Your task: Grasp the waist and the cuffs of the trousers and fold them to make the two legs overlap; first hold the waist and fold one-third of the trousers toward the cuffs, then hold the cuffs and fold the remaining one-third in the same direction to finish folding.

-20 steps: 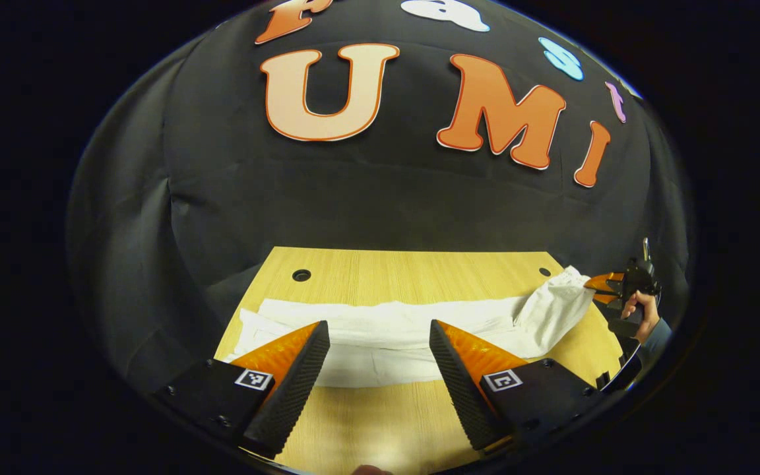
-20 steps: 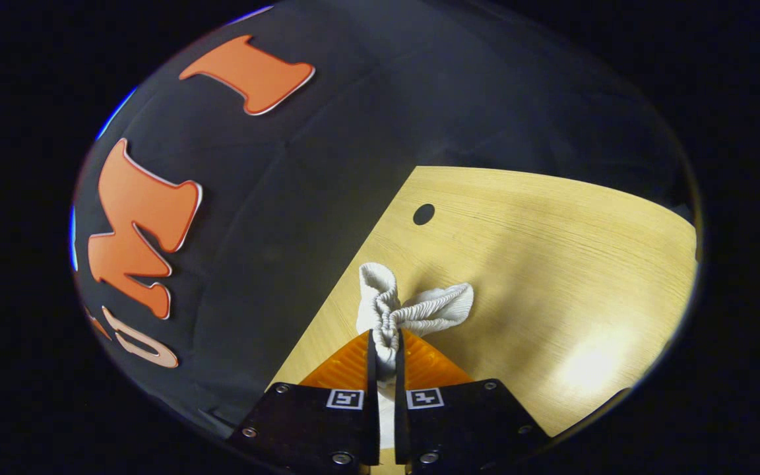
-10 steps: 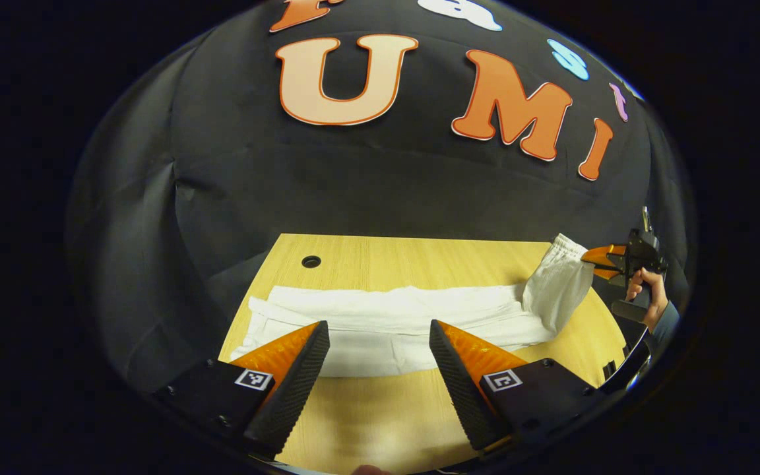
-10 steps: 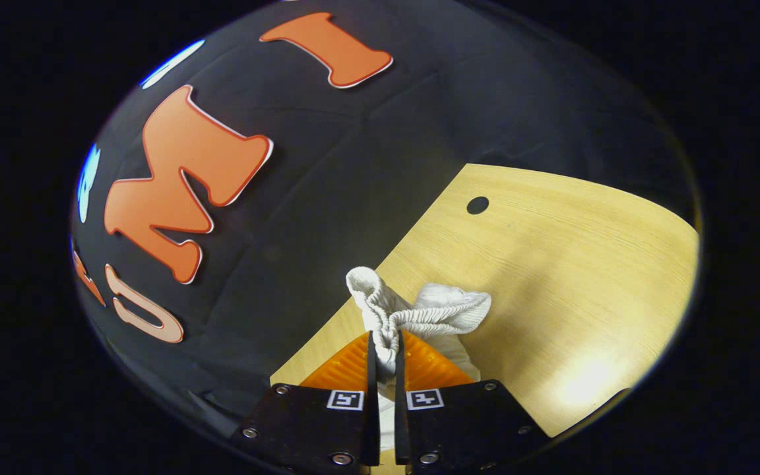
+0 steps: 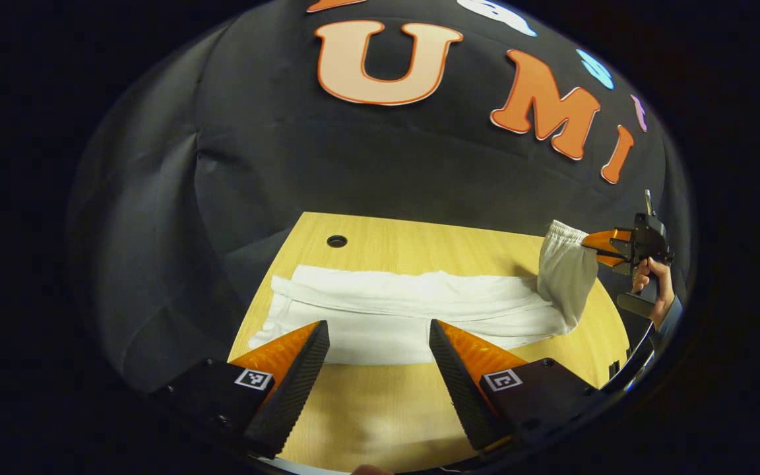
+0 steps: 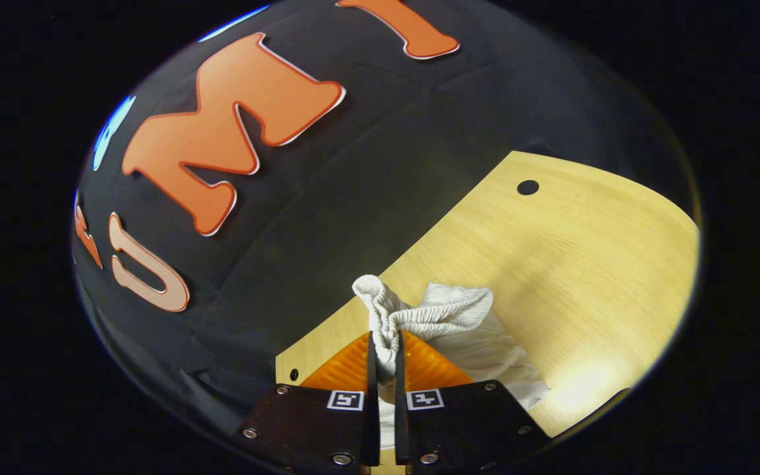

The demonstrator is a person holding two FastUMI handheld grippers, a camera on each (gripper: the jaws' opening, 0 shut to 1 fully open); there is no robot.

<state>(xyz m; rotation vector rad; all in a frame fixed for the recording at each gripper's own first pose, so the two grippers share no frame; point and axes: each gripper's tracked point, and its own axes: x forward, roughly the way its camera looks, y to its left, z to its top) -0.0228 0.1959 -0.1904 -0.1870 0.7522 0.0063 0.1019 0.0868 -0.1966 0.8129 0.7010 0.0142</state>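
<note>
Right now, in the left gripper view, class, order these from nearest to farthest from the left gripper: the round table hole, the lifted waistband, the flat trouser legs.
1. Trouser legs: flat on the table, just ahead of the left gripper.
2. Hole: far-left of the table, beyond the legs.
3. Waistband: far right, raised off the table and pinched by the right gripper.
</note>
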